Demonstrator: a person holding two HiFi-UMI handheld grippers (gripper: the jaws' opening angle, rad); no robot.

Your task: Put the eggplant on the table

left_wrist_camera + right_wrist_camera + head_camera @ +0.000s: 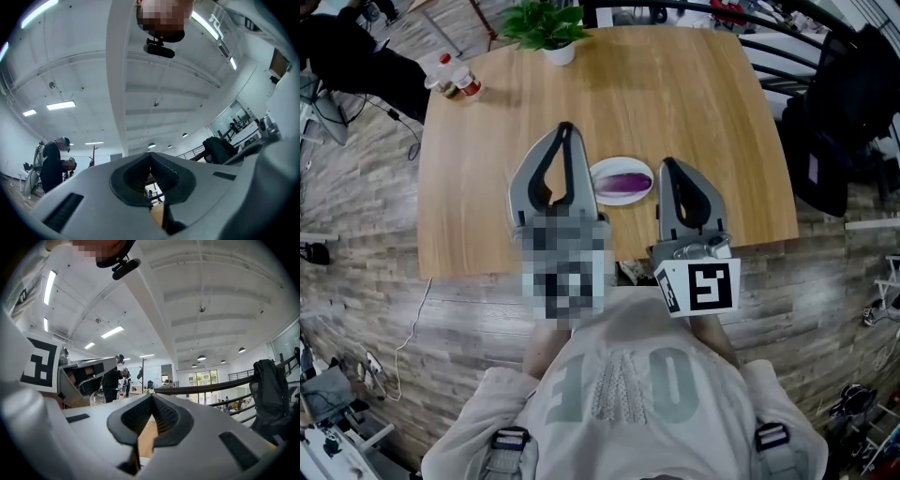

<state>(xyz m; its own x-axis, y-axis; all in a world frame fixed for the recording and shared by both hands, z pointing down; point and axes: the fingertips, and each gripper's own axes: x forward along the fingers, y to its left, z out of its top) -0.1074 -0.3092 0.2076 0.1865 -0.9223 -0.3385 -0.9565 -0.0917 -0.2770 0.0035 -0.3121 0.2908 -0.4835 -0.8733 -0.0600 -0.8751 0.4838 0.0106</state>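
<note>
Currently left gripper, right gripper closed, empty. Eggplant on white plate; if approached unopened, plate could be shoved.

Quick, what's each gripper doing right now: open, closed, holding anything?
Left gripper: shut, holding nothing.
Right gripper: shut, holding nothing.
The eggplant lies on its plate, in neither gripper.

The person wears a pale grey sweatshirt with large muted-green letters and black buckled straps at the shoulders. The left gripper and right gripper have light grey shells and black ribbed pads. The right one's cube bears black-and-white square markers.
</note>
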